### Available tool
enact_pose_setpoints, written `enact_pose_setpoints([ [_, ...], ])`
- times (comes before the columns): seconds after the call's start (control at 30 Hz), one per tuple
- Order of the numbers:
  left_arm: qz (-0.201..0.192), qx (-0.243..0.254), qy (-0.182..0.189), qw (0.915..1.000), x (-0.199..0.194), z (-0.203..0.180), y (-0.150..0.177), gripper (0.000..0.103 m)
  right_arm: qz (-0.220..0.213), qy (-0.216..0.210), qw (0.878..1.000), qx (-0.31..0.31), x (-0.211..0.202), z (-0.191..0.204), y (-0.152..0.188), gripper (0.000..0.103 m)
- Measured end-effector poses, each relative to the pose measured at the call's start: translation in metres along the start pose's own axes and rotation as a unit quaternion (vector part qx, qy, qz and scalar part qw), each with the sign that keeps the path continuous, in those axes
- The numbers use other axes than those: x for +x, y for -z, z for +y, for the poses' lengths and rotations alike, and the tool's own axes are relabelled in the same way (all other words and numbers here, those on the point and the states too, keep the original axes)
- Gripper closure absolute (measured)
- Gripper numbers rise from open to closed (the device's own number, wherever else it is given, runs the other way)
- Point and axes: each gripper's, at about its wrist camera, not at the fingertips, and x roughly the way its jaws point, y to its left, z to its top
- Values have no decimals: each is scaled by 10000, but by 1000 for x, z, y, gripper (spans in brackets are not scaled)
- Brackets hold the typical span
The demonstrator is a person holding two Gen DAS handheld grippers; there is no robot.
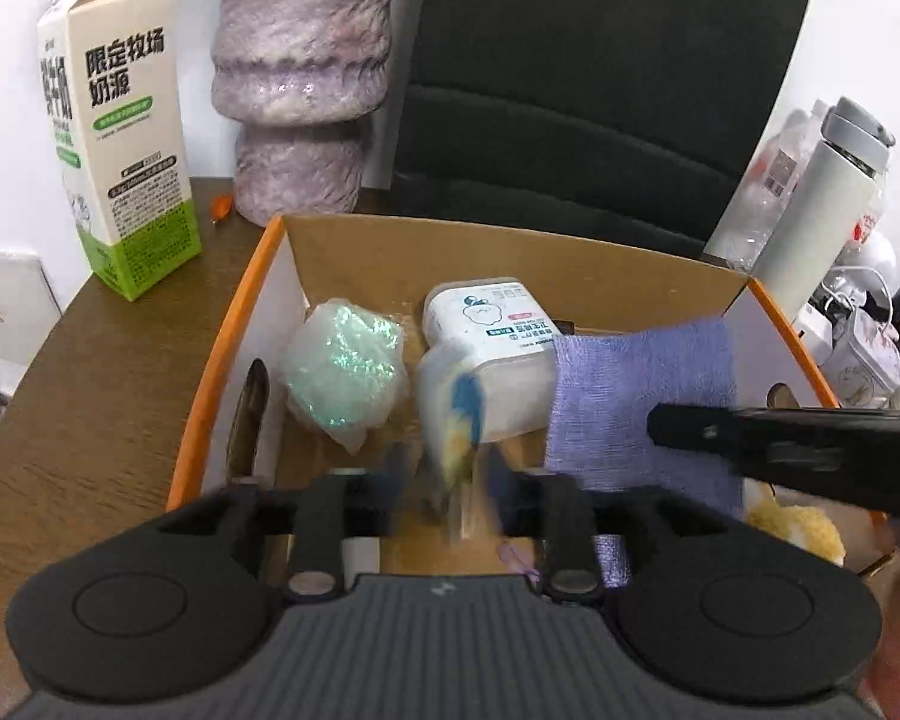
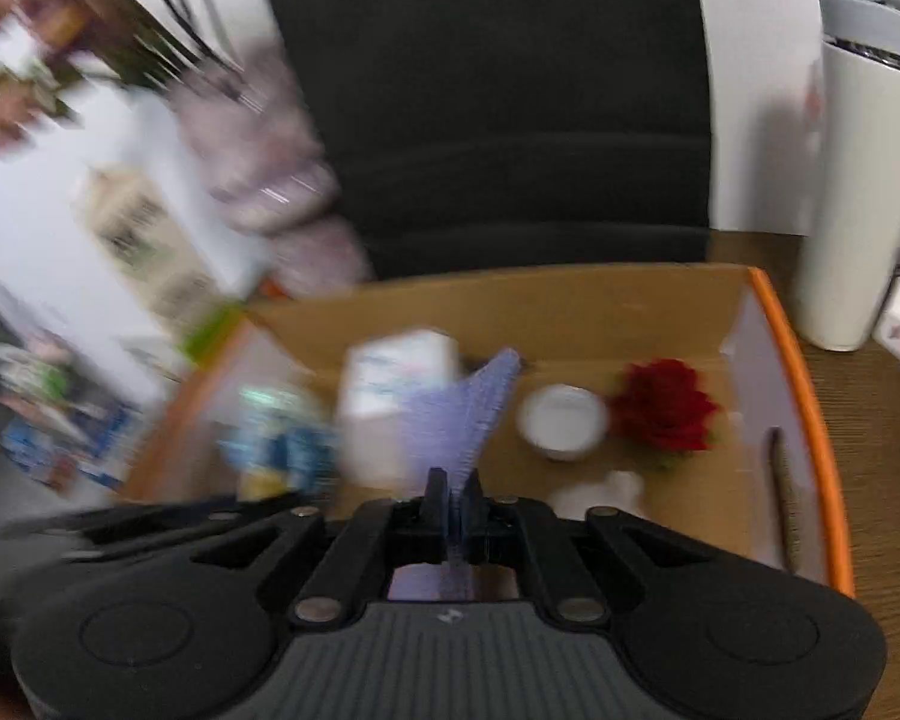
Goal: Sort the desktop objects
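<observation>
An orange-rimmed cardboard box (image 1: pixel 234 324) stands on the brown desk. My left gripper (image 1: pixel 447 480) is over the box; its jaws stand apart around a blurred blue-and-yellow packet (image 1: pixel 459 420), and contact is unclear. My right gripper (image 2: pixel 455 507) is shut on a purple cloth (image 2: pixel 468 408), which also hangs over the box in the left wrist view (image 1: pixel 642 396). Inside the box lie a glittery green bag (image 1: pixel 345 369), a white container (image 1: pixel 498 324), a white cup (image 2: pixel 564 420) and a red rose (image 2: pixel 666 405).
A milk carton (image 1: pixel 120 150) and a furry purple object (image 1: pixel 300 78) stand at the back left. A black chair (image 1: pixel 588 90) is behind the box. A white thermos (image 1: pixel 822 204) and clutter stand on the right. A yellow fluffy thing (image 1: pixel 798 531) lies near the box's right corner.
</observation>
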Motion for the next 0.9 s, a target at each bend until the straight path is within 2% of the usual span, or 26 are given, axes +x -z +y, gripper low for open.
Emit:
enact_pose_setpoints([
  [0.03, -115, 45, -16, 9999, -4, 1, 0, 48, 31, 251, 9996, -143, 3, 1, 2, 83],
  [0.07, -210, 104, -38, 9997, -8, 2, -1, 48, 14, 321, 9992, -243, 1, 1, 2, 76],
  [0.1, -282, 169, -77, 9994, -14, 4, -2, 48, -36, 337, 9990, -284, -4, 3, 1, 63],
  [0.13, -350, 191, -91, 9992, -22, 6, -2, 48, -162, 351, 9988, -289, -14, 5, 1, 54],
  [0.17, -408, 189, -91, 9989, -30, 6, -1, 46, -337, 393, 9982, -312, -23, 7, 1, 38],
  [0.2, -465, 173, -97, 9987, -38, 8, -2, 42, -543, 454, 9968, -373, -33, 11, 1, 30],
  [0.33, -711, 225, -99, 9972, -74, 11, 9, 28, -1031, 545, 9906, -718, -77, 22, 13, 29],
  [0.4, -929, 305, -167, 9951, -98, 10, 33, 22, -1207, 423, 9886, -798, -95, 26, 31, 22],
  [0.47, -1111, 436, -81, 9928, -119, 7, 62, 17, -1384, 336, 9861, -858, -115, 29, 61, 17],
  [0.6, -1168, 605, 176, 9912, -153, -1, 131, 11, -1518, 150, 9853, -773, -142, 35, 133, 17],
  [0.73, -1227, 604, -35, 9906, -175, -8, 198, 8, -1397, 116, 9882, -624, -157, 37, 212, 17],
  [0.9, -898, 473, -87, 9948, -186, -10, 263, 8, -1290, 251, 9890, -677, -170, 40, 283, 17],
])
